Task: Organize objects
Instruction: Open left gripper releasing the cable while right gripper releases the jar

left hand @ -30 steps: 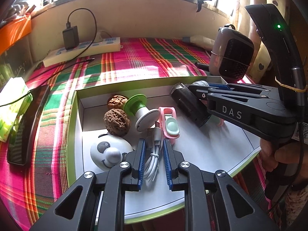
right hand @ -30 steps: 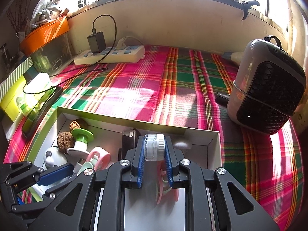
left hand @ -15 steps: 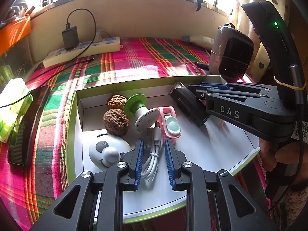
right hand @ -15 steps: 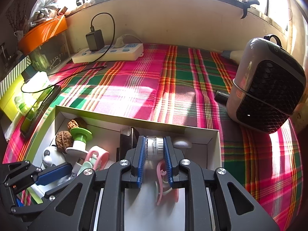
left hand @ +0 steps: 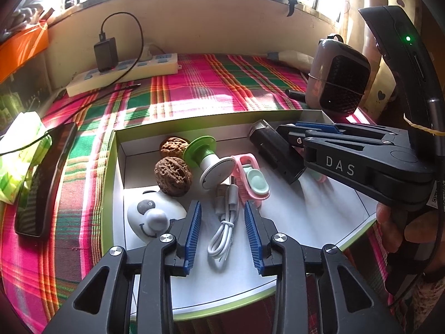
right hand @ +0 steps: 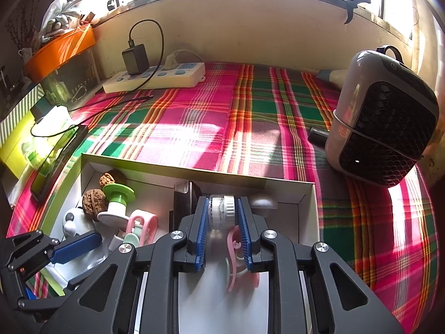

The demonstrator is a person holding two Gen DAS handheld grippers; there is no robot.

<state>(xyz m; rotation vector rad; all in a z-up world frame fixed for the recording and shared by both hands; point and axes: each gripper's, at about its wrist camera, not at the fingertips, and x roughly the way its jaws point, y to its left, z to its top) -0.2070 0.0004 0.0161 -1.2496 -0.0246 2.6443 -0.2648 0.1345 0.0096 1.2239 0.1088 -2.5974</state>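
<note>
A shallow white box with a green rim [left hand: 111, 183] holds two walnuts [left hand: 173, 175], a green-and-white spool [left hand: 207, 158], a pink clip [left hand: 251, 179], a panda figure [left hand: 151, 217], a black block [left hand: 275, 150] and a coiled white cable [left hand: 225, 225]. My left gripper [left hand: 224, 220] is open, its jaws either side of the cable lying on the box floor. My right gripper [right hand: 222, 220] is shut on a small white round jar [right hand: 222, 213], low over the box's right part, above pink hooks [right hand: 233, 261]. The right gripper also shows in the left wrist view [left hand: 294, 133].
The box sits on a plaid cloth [right hand: 208, 128]. A grey heater [right hand: 383, 128] stands at the right. A white power strip [right hand: 158, 76] with a black charger lies at the back wall. A dark phone [left hand: 44, 178] and green packet lie left.
My left gripper has opened and let go of the white cable, which now lies on the box floor. My right gripper has lowered with the jar toward the box.
</note>
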